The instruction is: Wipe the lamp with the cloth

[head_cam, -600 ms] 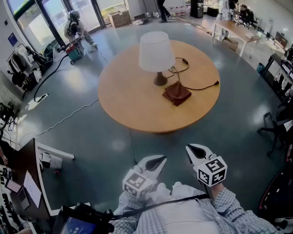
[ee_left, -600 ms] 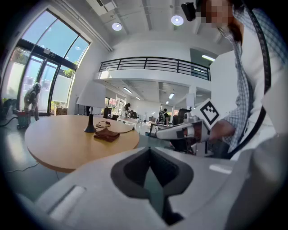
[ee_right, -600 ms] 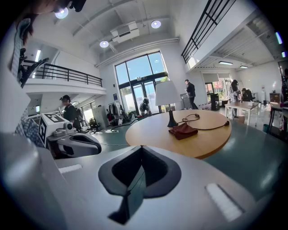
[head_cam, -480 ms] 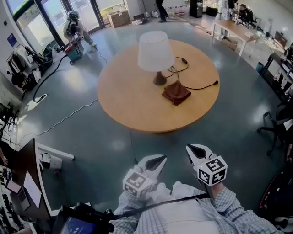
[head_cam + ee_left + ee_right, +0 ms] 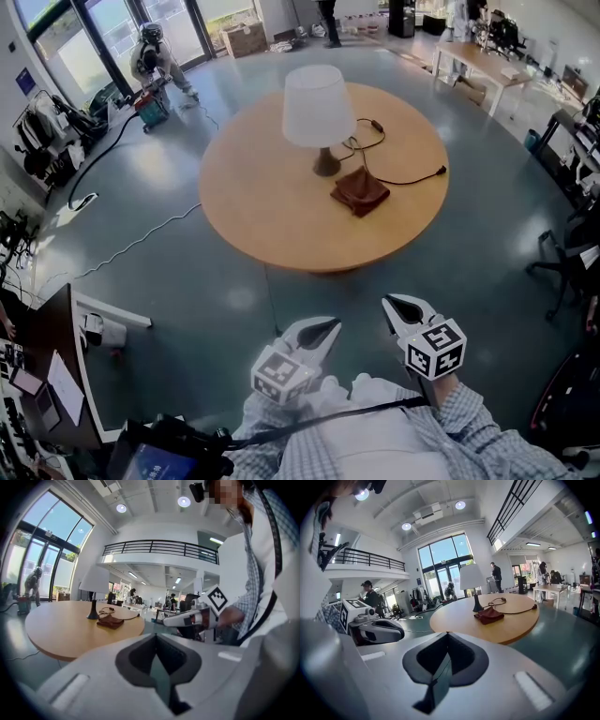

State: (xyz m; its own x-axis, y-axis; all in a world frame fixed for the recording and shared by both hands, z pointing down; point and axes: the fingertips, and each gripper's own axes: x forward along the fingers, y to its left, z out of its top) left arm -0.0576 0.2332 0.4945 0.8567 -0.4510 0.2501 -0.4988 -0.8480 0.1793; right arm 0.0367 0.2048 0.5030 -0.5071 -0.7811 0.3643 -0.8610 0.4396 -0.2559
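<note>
1. The left gripper [image 5: 330, 326] is held low in front of the person's checked shirt [image 5: 469, 422]. Its jaws are clenched together with nothing between them.
2. The right gripper [image 5: 391, 303] sits just beside it, jaws likewise pressed together and empty.
3. Ahead, well apart from both grippers, a round wooden table [image 5: 262, 206] stands on the grey-green floor [image 5: 169, 272].
4. The brown cloth [image 5: 360, 190] lies crumpled right of the table's middle, just beside the lamp's base.
5. The lamp [image 5: 317, 105] stands upright, a little past the middle toward the far edge. Its black cord [image 5: 405, 181] runs to the right edge.
6. Beyond the table, a person [image 5: 153, 54] bends near the glass doors [image 5: 112, 28].
</note>
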